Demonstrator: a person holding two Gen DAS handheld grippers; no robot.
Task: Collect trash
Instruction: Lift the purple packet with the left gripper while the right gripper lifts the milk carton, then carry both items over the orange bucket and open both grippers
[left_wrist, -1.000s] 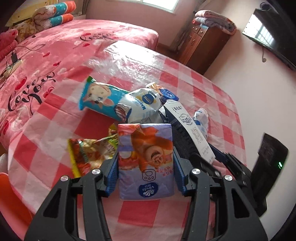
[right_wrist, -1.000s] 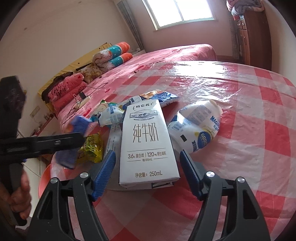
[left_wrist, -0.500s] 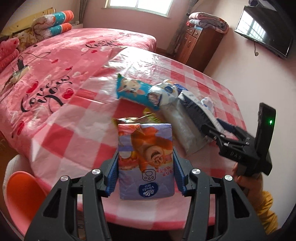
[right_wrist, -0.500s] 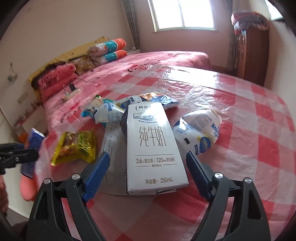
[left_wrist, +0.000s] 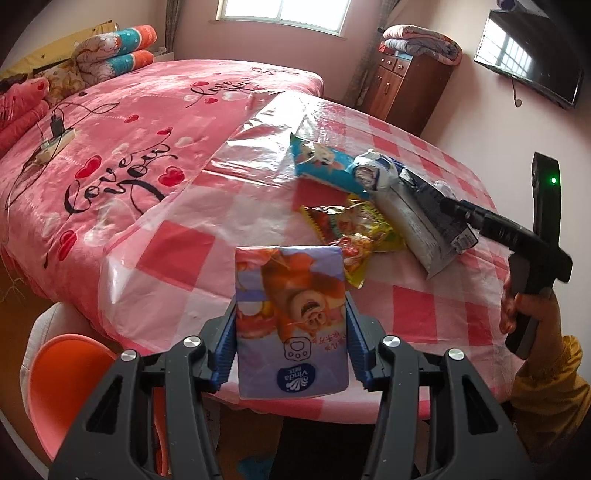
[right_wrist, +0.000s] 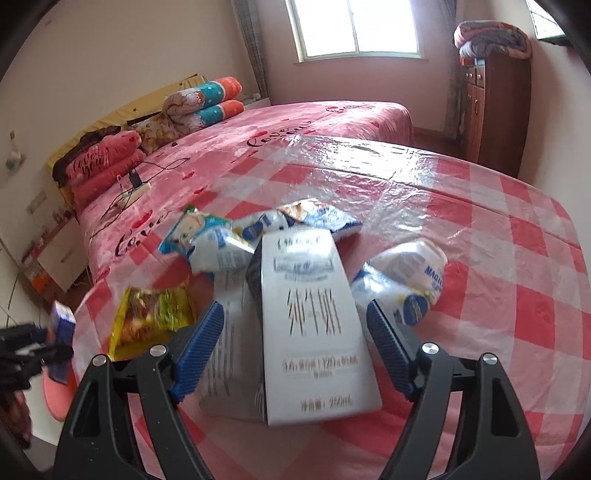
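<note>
My left gripper (left_wrist: 291, 332) is shut on a purple tissue pack (left_wrist: 291, 317) with a cartoon bear, held over the table's near edge. It also shows at the left edge of the right wrist view, tissue pack (right_wrist: 61, 325) in it. A white milk carton (right_wrist: 314, 325) lies flat on the checked tablecloth (right_wrist: 517, 314) between the blue pads of my right gripper (right_wrist: 295, 332). Those jaws are closing, with gaps still on both sides of the carton. In the left wrist view the right gripper (left_wrist: 458, 210) reaches at the carton (left_wrist: 432, 221) from the right.
Around the carton lie a yellow snack wrapper (right_wrist: 151, 314), a blue cartoon wrapper (left_wrist: 325, 162), a crumpled white-blue pouch (right_wrist: 406, 280) and other small packets. An orange plastic container (left_wrist: 62, 373) stands below the table's edge. A pink bed (left_wrist: 129, 140) lies beyond, a wooden cabinet (left_wrist: 402, 88) behind.
My left gripper has pulled away from the pile with the tissue pack, toward the table's edge, bringing the orange container into view. The right jaws widened around the carton, then narrowed a little.
</note>
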